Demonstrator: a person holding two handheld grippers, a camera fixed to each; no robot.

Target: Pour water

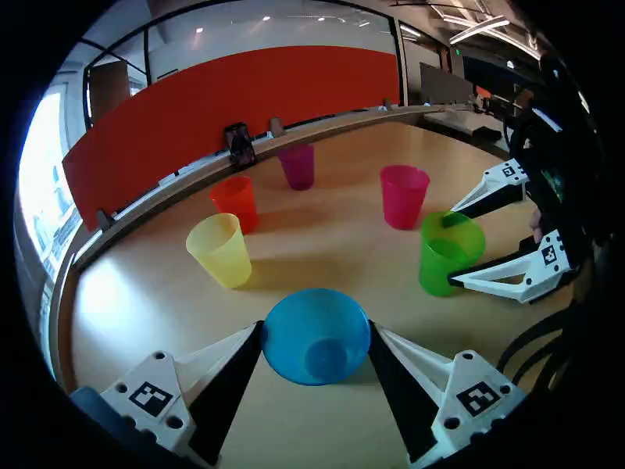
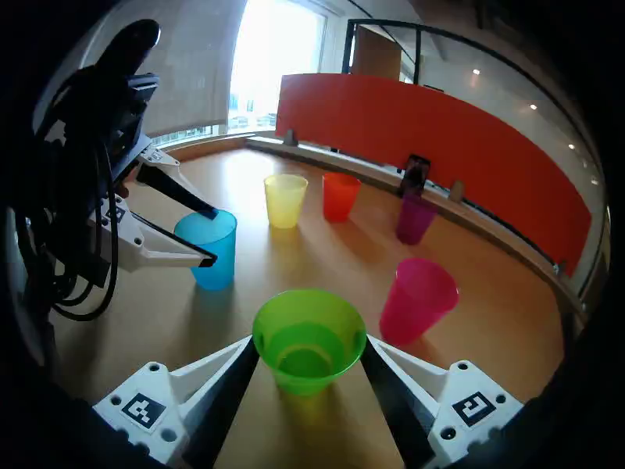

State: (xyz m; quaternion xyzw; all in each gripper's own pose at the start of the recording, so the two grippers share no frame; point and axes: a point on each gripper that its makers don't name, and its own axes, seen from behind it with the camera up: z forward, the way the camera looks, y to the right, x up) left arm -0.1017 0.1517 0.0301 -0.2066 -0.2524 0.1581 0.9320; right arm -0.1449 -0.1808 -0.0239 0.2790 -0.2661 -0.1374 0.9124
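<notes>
In the lower middle of the left gripper view, the left hand-held gripper (image 1: 316,327) is closed to the width of the blue translucent plastic cup (image 1: 316,348), with a finger against each side of its wall. The cup looks empty. In the lower middle of the right gripper view, the right hand-held gripper (image 2: 308,341) holds the green translucent plastic cup (image 2: 308,352) the same way, and we think we see water in its lower part. Both cups seem to stand on the light wooden surface (image 1: 344,234), near each other.

We judge the main risk to lie in the thin, tapered walls. Squeezed too hard, a cup buckles and pushes water over its rim. Held too lightly, it slips from the fingers once lifted and tilted. A fast tilt, or a green rim not lined up over the blue opening, would send water onto the surface. The pink plastic cup (image 1: 404,195), just beyond the green one, and the yellow plastic cup (image 1: 221,250), left of centre, could be knocked by a swinging finger.
</notes>
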